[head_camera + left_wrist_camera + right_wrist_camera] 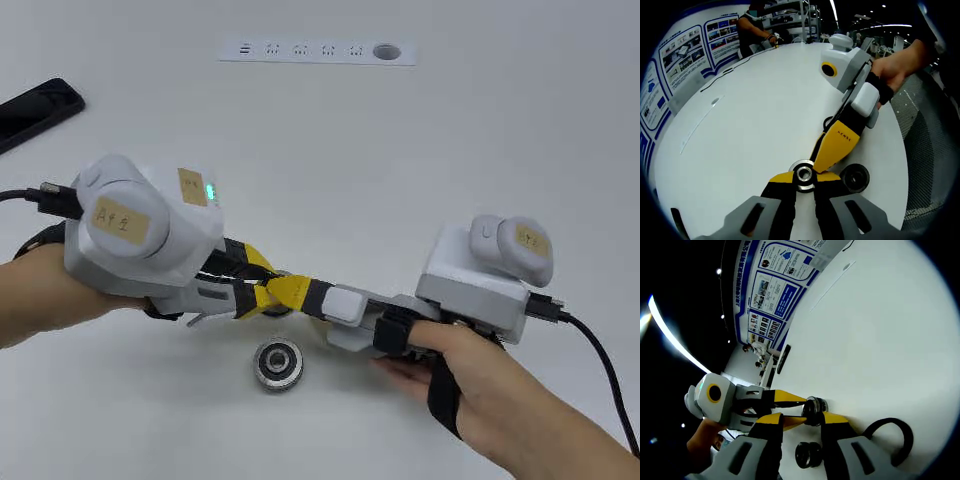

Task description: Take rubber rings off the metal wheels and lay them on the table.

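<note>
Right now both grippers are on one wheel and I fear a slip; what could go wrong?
The left gripper and the right gripper both pinch the held wheel, so it may spring free under the pull. The second wheel lies loose on the table beside them; a jerk could send it rolling.
</note>
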